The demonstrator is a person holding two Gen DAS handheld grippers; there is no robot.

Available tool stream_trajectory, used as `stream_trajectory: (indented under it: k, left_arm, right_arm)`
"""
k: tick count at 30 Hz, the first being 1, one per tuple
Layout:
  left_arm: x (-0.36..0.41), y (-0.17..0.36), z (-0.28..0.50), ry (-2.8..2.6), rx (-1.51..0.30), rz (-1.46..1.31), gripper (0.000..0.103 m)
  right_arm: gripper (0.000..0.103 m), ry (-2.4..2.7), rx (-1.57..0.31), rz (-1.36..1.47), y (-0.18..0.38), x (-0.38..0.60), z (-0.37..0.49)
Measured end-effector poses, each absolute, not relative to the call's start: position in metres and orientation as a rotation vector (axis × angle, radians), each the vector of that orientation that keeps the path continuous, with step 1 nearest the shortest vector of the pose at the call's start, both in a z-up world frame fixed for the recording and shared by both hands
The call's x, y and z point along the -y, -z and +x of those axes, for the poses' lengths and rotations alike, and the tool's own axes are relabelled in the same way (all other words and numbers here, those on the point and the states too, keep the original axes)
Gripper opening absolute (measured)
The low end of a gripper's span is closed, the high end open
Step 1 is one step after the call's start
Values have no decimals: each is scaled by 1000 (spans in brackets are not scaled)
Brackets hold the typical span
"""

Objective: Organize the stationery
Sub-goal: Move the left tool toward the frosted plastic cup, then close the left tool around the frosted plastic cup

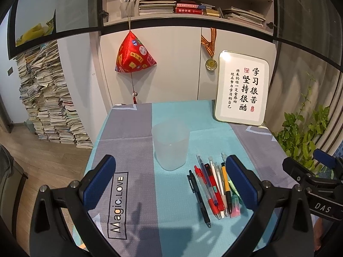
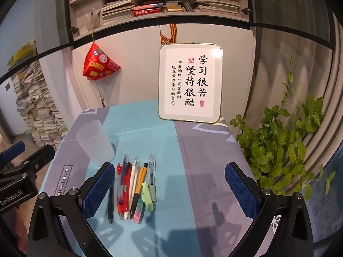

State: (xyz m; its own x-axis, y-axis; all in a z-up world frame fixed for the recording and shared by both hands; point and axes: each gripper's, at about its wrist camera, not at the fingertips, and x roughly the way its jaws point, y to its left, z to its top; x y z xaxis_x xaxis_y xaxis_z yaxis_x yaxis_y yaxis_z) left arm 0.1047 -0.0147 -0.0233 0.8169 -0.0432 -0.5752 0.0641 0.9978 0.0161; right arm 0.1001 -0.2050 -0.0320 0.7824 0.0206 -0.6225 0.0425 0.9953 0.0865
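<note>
Blue-padded hand-held gripper above pens

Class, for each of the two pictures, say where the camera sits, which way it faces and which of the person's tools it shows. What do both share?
Left wrist: on the left gripper, facing the cup; right gripper at right edge.
Right wrist: on the right gripper, facing the pens; left gripper at left edge.
Shared: cup, pens, framed sign.
</note>
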Motion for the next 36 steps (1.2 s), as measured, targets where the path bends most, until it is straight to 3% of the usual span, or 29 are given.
stream_trajectory:
  k: [34,35,36]
  left_arm:
    - [35,108,229,-66,-750,79,101]
    - [37,109,231,-69,-744,87,97]
    - [37,109,233,-68,-748,88,81]
  right_arm:
    - [102,6,-805,166,96,221,165]
    - [102,-3,-813,161,98,220,167]
    - [102,-10,-817,157,100,219,168]
